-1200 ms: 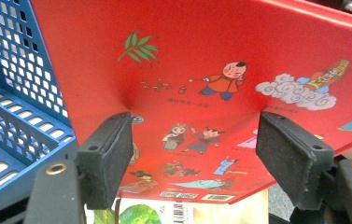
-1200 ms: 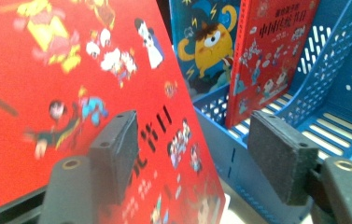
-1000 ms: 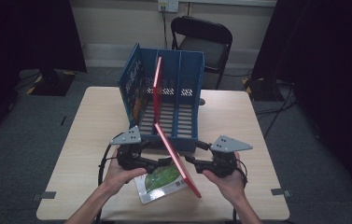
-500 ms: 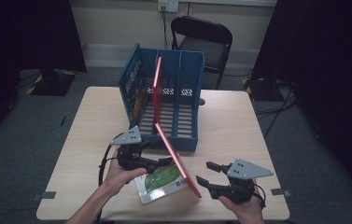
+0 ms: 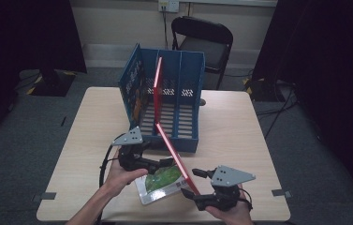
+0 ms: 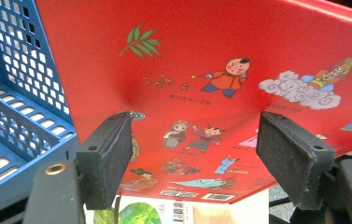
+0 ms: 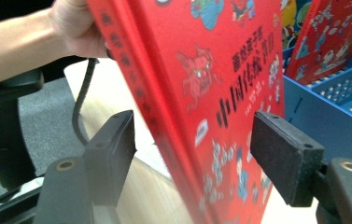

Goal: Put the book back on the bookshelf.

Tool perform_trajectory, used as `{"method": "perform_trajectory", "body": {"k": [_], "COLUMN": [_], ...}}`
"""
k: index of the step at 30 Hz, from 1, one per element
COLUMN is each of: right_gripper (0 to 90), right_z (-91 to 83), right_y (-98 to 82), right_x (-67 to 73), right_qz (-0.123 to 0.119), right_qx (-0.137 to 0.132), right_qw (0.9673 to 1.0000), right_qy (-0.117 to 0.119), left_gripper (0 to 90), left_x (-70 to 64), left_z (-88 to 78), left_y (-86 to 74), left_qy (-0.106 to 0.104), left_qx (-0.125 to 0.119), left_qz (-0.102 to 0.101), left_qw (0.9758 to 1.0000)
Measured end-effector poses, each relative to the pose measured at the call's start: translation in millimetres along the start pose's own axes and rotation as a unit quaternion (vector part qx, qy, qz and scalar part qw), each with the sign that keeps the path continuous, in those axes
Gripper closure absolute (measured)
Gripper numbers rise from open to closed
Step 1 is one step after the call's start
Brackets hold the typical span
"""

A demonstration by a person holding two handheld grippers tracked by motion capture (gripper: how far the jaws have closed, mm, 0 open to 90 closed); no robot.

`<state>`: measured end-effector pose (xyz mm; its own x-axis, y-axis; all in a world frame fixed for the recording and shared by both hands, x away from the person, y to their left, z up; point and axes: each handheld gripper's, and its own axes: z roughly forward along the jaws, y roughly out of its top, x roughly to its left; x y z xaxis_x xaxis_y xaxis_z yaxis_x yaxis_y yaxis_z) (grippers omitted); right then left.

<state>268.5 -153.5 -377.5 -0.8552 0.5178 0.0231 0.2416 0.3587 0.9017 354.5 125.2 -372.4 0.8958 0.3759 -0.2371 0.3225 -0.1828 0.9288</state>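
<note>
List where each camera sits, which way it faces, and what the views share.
High view: above the person's side, looking forward and down at the wooden table, both hands, left gripper, right gripper.
Left gripper view: along its jaws at the red picture book's back cover.
Right gripper view: along its jaws at the front cover.
Shared: book, blue plastic file rack.

Black folding chair behind table, grey floor, pale wall.

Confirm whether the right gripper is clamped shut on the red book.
No: the right gripper is open, its jaws standing apart on either side of the red book.
</note>
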Motion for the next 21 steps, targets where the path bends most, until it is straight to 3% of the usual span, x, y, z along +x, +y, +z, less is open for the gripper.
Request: {"method": "perform_trajectory", "body": {"k": [5, 8, 12, 15, 18, 21], "right_gripper": [33.8, 41.2, 49.5, 57.5, 64.1, 68.3], "right_z": [15.2, 18.0, 16.5, 13.3, 8.1, 2.3], "right_y": [3.8, 6.9, 8.8, 10.2, 10.2, 9.4], "right_x": [2.3, 4.3, 3.0, 6.9, 4.7, -2.2], "right_qz": [-0.021, -0.023, -0.01, -0.027, -0.025, -0.011], "right_qx": [0.007, 0.005, 0.002, 0.0, -0.006, -0.016], "right_qw": [0.9997, 0.9992, 0.9989, 0.997, 0.996, 0.9953], "right_qy": [-0.009, -0.033, -0.047, -0.073, -0.086, -0.095], "left_gripper": [27.3, 27.1, 27.7, 27.7, 28.1, 28.1], "left_x": [-1.4, -1.5, -1.0, 0.2, 2.5, 6.4], "left_z": [1.2, 1.7, 2.3, 2.0, 0.2, -2.0], "left_y": [0.0, 0.1, 0.4, 0.3, -0.5, -2.2], "left_qy": [0.004, 0.006, 0.007, 0.012, 0.018, 0.028], "left_qx": [-0.004, -0.005, -0.008, -0.006, -0.005, -0.007], "left_qz": [0.003, 0.002, 0.001, -0.001, -0.003, -0.008], "left_qw": [1.0, 1.0, 0.9999, 0.9999, 0.9998, 0.9995]}}
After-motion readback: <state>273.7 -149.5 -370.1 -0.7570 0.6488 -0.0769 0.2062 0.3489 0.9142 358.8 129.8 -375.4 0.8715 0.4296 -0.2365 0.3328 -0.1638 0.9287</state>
